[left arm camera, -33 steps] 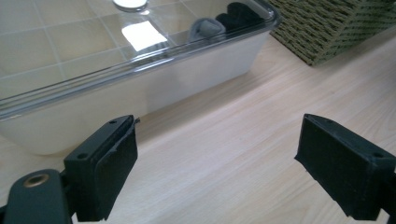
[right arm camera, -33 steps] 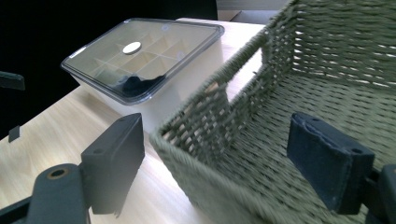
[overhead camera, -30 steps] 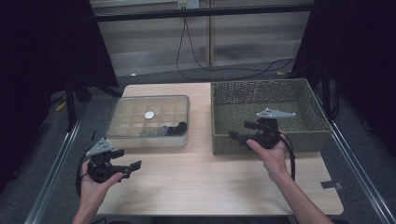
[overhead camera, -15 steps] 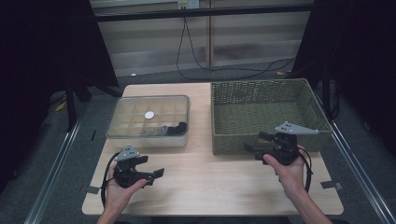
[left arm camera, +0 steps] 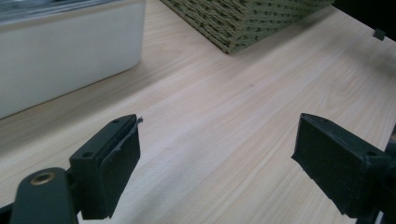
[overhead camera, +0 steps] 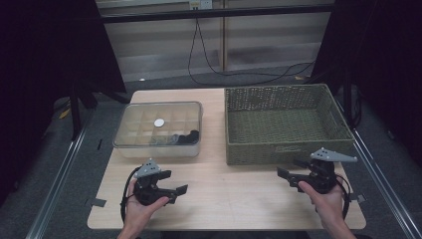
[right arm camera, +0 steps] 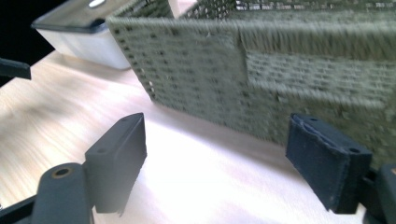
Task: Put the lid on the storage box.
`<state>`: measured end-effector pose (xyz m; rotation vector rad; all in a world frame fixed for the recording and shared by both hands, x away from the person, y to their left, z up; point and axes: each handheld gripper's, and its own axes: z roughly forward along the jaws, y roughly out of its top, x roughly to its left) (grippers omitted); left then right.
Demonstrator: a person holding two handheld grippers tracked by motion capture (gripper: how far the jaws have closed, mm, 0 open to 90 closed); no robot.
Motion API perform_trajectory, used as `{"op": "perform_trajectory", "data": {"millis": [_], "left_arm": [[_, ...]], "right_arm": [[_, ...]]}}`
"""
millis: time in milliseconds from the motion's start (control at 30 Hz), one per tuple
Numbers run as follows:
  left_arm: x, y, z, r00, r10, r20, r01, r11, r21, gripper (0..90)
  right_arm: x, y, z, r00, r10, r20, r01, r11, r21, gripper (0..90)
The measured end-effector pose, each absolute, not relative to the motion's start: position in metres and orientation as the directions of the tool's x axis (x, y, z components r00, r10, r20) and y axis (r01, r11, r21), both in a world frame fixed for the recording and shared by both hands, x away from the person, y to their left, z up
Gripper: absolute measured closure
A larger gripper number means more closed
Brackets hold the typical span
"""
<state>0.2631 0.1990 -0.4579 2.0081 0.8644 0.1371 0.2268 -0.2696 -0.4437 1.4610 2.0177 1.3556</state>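
I hold the left gripper [overhead camera: 180, 189] low over the desk [overhead camera: 234, 199], jaws apart on nothing, near the clear box [overhead camera: 160, 130]; the right gripper [overhead camera: 291, 170] sits just before the woven basket [overhead camera: 283, 124], jaws apart, seemingly empty.

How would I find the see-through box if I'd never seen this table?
Start at the wooden table. On its far half stand two containers side by side. The clear plastic box is the left one, see-through with small things inside, unlike the green woven basket beside it.
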Motion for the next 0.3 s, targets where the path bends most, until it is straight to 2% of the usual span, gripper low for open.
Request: {"op": "perform_trajectory", "data": {"millis": [133,233,300], "left_arm": [[0.261,0.195,-0.459,0.751,0.612,-0.248,0.520,-0.316,0.793,14.4],[0.261,0.191,-0.459,0.763,0.607,-0.222,0.499,-0.334,0.800,14.2],[0.263,0.191,-0.464,0.758,0.607,-0.241,0.514,-0.327,0.793,13.6]], "right_arm": [[0.219,-0.275,-0.452,-0.427,0.861,0.278,0.583,0.027,0.812,21.0],[0.218,-0.274,-0.460,-0.431,0.868,0.248,0.595,0.066,0.801,21.0],[0.220,-0.273,-0.464,-0.432,0.868,0.245,0.601,0.074,0.796,20.8]]}}
